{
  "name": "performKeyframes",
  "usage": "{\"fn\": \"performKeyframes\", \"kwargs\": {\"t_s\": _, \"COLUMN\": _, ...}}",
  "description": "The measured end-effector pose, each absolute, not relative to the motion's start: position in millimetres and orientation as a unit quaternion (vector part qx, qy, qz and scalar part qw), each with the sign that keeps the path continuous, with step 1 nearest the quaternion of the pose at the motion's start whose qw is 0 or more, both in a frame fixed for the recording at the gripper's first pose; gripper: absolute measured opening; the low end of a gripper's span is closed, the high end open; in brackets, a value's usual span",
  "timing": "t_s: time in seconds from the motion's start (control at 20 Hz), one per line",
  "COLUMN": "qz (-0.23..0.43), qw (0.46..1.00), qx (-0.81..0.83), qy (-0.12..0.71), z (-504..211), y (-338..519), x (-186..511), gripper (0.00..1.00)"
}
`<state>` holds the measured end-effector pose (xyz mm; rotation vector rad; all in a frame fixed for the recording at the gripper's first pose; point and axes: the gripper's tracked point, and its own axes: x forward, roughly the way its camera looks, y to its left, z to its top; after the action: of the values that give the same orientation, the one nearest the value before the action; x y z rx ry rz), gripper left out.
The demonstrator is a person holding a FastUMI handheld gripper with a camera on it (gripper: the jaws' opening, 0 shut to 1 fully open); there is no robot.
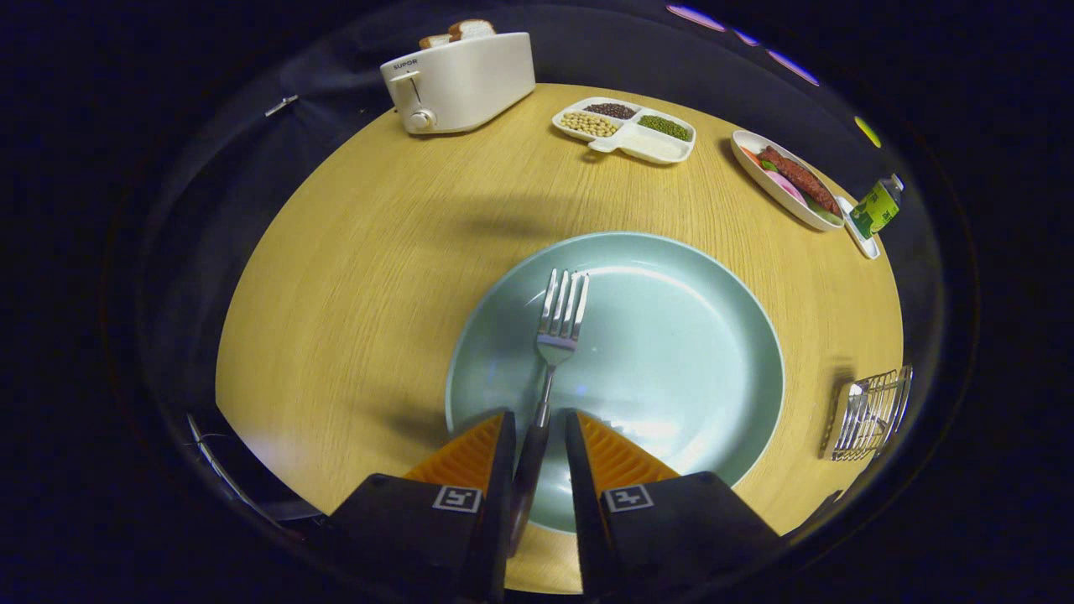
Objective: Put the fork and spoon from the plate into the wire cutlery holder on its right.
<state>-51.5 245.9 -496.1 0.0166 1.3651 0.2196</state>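
1. My hand-held gripper [538,436] points forward and down over the near rim of the plate [671,352], its two fingers running almost parallel with a narrow gap between them.
2. The fork [558,327] has its handle in that gap. The fingers sit close on either side of the handle, but I cannot tell whether both pads actually press on it.
3. The fork's tines point away from me, toward the plate's middle, and its handle runs back between my fingers, so it lines up with the gripper's own axis.
4. I cannot tell whether the fork rests on the plate or hangs just above it.
5. The plate lies on the round wooden desk [352,277], just ahead of and under my fingers.
6. The wire holder [867,413] stands on the desk to the right of the plate, near the desk's edge and apart from the plate's rim. Something pale shows inside it, too small to make out.
7. Beyond the plate, at the desk's far side, a toaster [460,82] stands with bread slices in its slots.
8. To the right of the toaster lies a divided tray [625,128] of beans and grains.
9. Further right is a dish [787,178] of food, and just past it a small green bottle [877,205].
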Motion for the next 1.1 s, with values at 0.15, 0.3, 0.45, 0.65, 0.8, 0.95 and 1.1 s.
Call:
{"fn": "performKeyframes", "kwargs": {"t_s": 0.15, "qz": 0.102, "qw": 0.766, "qx": 0.006, "qy": 0.635, "z": -496, "y": 240, "x": -50, "gripper": 0.09}}
{"fn": "performKeyframes", "kwargs": {"t_s": 0.3, "qz": 0.107, "qw": 0.768, "qx": 0.016, "qy": 0.631, "z": -488, "y": 238, "x": -50, "gripper": 0.06}}
{"fn": "performKeyframes", "kwargs": {"t_s": 0.45, "qz": 0.121, "qw": 0.768, "qx": 0.038, "qy": 0.627, "z": -467, "y": 230, "x": -42, "gripper": 0.06}}
{"fn": "performKeyframes", "kwargs": {"t_s": 0.65, "qz": 0.169, "qw": 0.757, "qx": 0.039, "qy": 0.630, "z": -418, "y": 193, "x": -40, "gripper": 0.06}}
{"fn": "performKeyframes", "kwargs": {"t_s": 0.8, "qz": 0.201, "qw": 0.744, "qx": -0.009, "qy": 0.637, "z": -375, "y": 131, "x": -40, "gripper": 0.06}}
{"fn": "performKeyframes", "kwargs": {"t_s": 0.95, "qz": 0.200, "qw": 0.731, "qx": -0.059, "qy": 0.650, "z": -342, "y": 58, "x": -41, "gripper": 0.06}}
{"fn": "performKeyframes", "kwargs": {"t_s": 1.1, "qz": 0.182, "qw": 0.713, "qx": -0.065, "qy": 0.674, "z": -325, "y": -4, "x": -48, "gripper": 0.06}}
